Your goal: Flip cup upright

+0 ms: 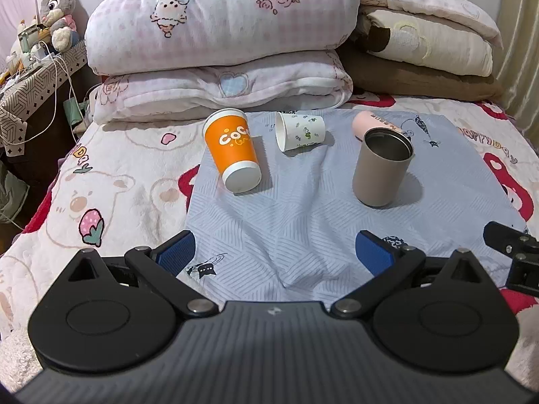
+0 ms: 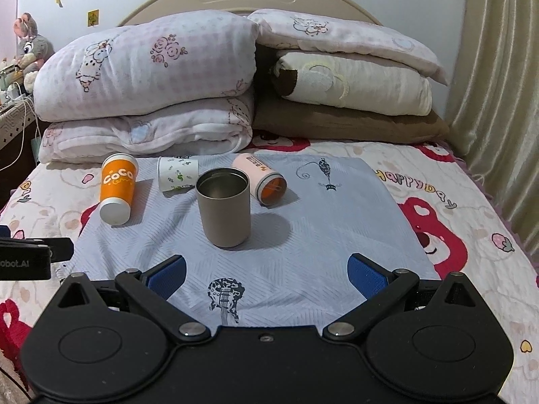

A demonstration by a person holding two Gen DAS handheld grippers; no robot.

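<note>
Several cups sit on a pale blue cloth (image 1: 289,235) (image 2: 303,232) on a bed. An orange "CoCo" paper cup (image 1: 232,149) (image 2: 117,188) lies on its side, base toward me. A small white floral paper cup (image 1: 299,131) (image 2: 177,173) lies on its side. A pink cup (image 1: 374,124) (image 2: 261,178) lies on its side behind a grey metal cup (image 1: 382,166) (image 2: 224,207), which stands upright, mouth up. My left gripper (image 1: 274,252) is open and empty, short of the cups. My right gripper (image 2: 266,274) is open and empty in front of the metal cup.
Folded quilts and pillows (image 1: 222,33) (image 2: 145,77) are stacked behind the cups. A side table with cables and a plush rabbit (image 1: 55,6) stands at the left. Part of the right gripper (image 1: 515,256) shows at the left view's right edge; part of the left gripper (image 2: 30,256) at the right view's left edge.
</note>
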